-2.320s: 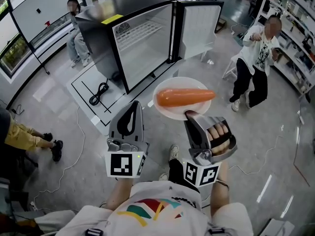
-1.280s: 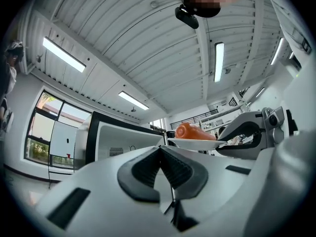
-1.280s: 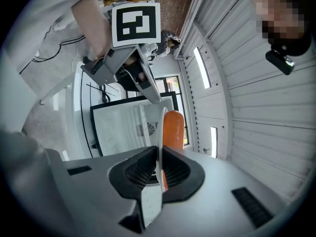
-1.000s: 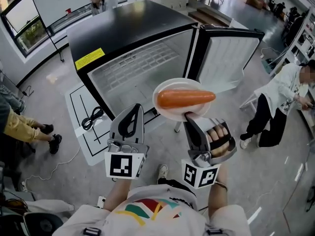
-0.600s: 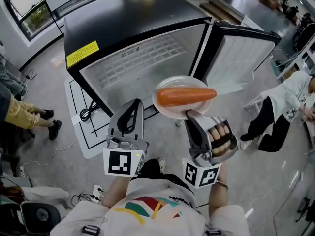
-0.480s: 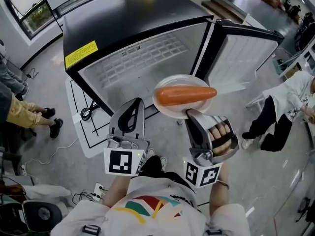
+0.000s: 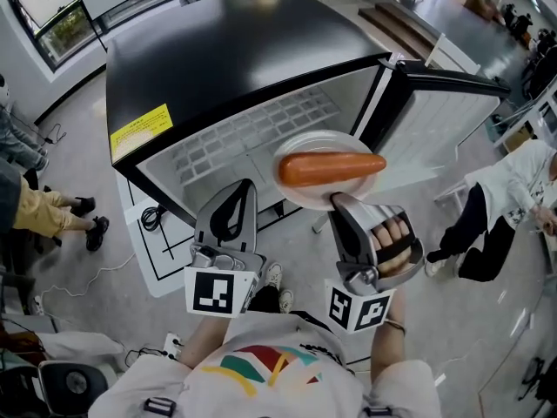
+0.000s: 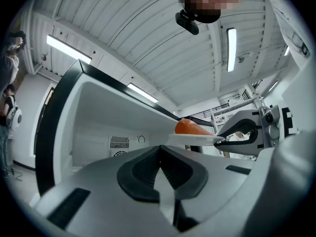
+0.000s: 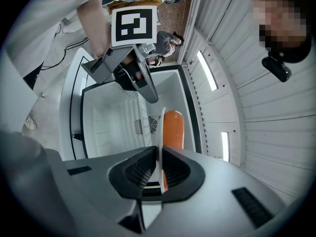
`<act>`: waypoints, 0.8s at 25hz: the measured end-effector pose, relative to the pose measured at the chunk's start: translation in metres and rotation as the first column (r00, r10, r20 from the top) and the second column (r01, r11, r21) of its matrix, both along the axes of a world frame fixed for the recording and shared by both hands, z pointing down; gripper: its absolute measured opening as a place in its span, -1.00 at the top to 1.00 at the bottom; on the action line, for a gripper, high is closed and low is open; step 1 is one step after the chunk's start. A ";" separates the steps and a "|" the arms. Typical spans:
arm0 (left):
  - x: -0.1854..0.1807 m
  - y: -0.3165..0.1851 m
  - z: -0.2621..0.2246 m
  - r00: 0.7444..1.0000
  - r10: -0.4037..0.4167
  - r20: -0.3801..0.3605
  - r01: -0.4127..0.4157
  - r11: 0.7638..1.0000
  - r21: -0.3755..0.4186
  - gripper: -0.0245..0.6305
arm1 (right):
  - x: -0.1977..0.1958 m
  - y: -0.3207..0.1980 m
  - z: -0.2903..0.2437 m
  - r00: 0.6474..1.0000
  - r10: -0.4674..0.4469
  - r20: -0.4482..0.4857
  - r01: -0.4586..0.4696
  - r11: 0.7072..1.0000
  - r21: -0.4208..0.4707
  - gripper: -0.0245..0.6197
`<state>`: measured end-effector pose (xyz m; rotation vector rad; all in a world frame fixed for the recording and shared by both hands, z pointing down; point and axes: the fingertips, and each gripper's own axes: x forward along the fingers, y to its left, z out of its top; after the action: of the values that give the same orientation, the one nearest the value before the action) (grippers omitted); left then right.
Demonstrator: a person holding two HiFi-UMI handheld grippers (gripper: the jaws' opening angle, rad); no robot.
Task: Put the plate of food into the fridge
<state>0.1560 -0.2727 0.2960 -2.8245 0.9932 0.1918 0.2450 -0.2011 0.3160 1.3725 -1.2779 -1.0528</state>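
1. Nearer than a second ago, the black fridge (image 7: pixel 235 50) fills the upper head view.
2. Clamped in the right gripper (image 7: pixel 341 205), the round white plate (image 7: pixel 300 194) with orange carrot-shaped food (image 7: pixel 331 168) hangs before the fridge's open front edge.
3. Beside it, the left gripper (image 7: pixel 235 200) is closed and empty.
4. At the right, the white-lined door (image 7: pixel 444 120) stands open, with a seated person (image 7: pixel 500 207) beyond.

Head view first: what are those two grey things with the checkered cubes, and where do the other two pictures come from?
There is no robot here. A person wears a camera on the head, looking down, and holds a pair of hand-worked tongs in each hand. The cubes with square markers are part of the tongs. The other two pictures come from small cameras riding on each pair, looking along its jaws. The right tongs are clamped on the rim of a white plate carrying a carrot. The left tongs are shut and empty. Ahead stands a black fridge with its door open.
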 end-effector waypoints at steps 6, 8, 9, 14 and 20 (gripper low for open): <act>0.007 -0.030 -0.007 1.000 0.003 -0.011 -0.003 1.000 -0.019 0.91 | 0.003 -0.044 -0.006 1.000 -0.021 -0.012 0.021 1.000 0.006 0.83; 0.010 -0.036 -0.008 1.000 0.025 -0.018 -0.026 0.999 -0.024 0.91 | 0.002 -0.059 -0.008 0.999 -0.029 -0.020 0.030 1.000 0.010 0.83; 0.012 -0.039 -0.009 0.999 0.038 -0.022 -0.039 0.999 -0.023 0.91 | 0.002 -0.067 -0.010 0.999 -0.031 -0.025 0.032 0.999 0.015 0.83; 0.017 -0.051 -0.012 0.997 0.063 -0.038 -0.064 0.998 -0.027 0.91 | -0.002 -0.099 -0.011 0.998 -0.055 -0.028 0.056 0.998 0.015 0.83; 0.019 -0.062 -0.016 0.999 0.004 -0.037 -0.006 0.999 -0.050 0.91 | -0.006 -0.119 -0.015 0.989 -0.143 -0.037 0.143 0.990 -0.017 0.83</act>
<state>0.1751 -0.3346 0.2801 -2.8787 1.0118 0.2237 0.2391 -0.3197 0.3013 1.2592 -1.3691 -1.1596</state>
